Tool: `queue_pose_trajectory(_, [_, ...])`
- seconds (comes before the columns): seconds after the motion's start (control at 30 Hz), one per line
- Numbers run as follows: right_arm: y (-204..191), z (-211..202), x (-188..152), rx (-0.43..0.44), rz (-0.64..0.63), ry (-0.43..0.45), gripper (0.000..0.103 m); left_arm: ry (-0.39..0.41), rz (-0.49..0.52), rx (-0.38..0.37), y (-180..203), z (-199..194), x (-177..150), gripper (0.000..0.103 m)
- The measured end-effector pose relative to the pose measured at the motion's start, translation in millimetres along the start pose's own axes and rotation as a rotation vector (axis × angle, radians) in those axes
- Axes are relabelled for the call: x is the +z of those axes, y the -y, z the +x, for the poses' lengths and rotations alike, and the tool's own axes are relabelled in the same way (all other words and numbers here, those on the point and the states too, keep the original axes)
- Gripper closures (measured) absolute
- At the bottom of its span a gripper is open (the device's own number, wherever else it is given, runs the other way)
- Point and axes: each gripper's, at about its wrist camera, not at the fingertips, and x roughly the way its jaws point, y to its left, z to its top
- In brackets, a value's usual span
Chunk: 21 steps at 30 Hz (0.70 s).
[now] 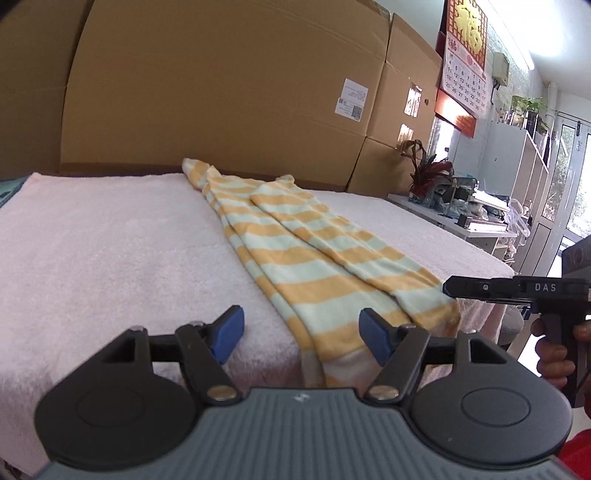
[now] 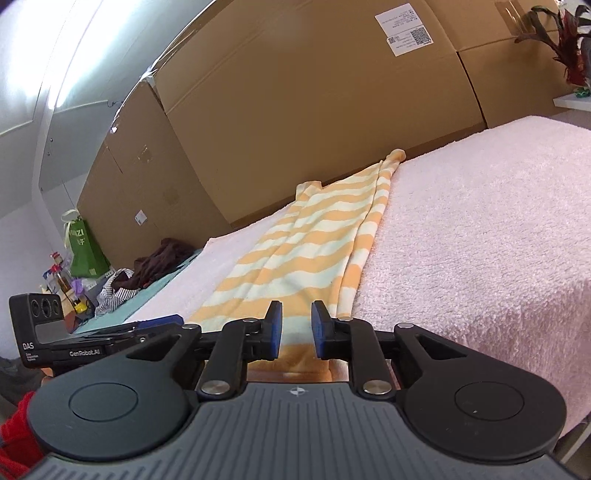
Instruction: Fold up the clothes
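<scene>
Garment: striped shirt (image 1: 314, 273), soft, limp; take its near hem.
Left gripper (image 1: 301, 338): jaws apart, empty.
Right gripper (image 2: 297, 328): narrow gap, nothing pinched.

My left hand-held gripper (image 1: 301, 338) hides the striped garment's (image 1: 314, 266) near hem in the left wrist view. I see only the fingers of my right hand (image 1: 554, 354); the frame edge cuts off the rest. The calendar (image 1: 466, 79) digits and the box label (image 2: 408, 27) print are too small to read.
</scene>
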Motion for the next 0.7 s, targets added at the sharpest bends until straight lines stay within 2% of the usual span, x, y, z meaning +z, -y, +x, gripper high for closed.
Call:
queue_pose_trajectory(0.1, [4,-9,-7,-0.004,-0.008,-0.034,0.085,-0.002,-0.021,-0.033,2,-16,-14,0.032])
queue_pose_trajectory(0.2, [7,-9,-22,-0.117,-0.051,-0.122,0.072,-0.039,-0.041,-0.066,2,-19,-28,0.033])
queue_pose_trajectory(0.23, [8,-11,-27,-0.139,-0.071,-0.127,0.072,-0.037,-0.036,-0.062,1,-17,-31,0.033])
queue_pose_trajectory(0.3, [9,-16,-31,-0.122,-0.091,-0.127,0.072,-0.021,-0.049,-0.058,-6,-13,-31,0.032])
queue_pose_trajectory(0.37, [10,-17,-31,-0.090,-0.106,-0.123,0.067,-0.035,-0.104,-0.094,-20,-2,-32,0.030])
queue_pose_trajectory(0.43, [10,-17,-27,-0.052,-0.118,-0.117,0.055,-0.062,-0.125,-0.140,-26,7,-36,0.030])
queue_pose_trajectory(0.5, [12,-13,-24,-0.014,-0.140,-0.128,0.050,-0.073,-0.109,-0.156,-25,14,-39,0.030])
queue_pose_trajectory(0.7, [31,3,-17,0.077,-0.147,-0.173,0.049,-0.095,-0.034,-0.201,-21,31,-40,0.031])
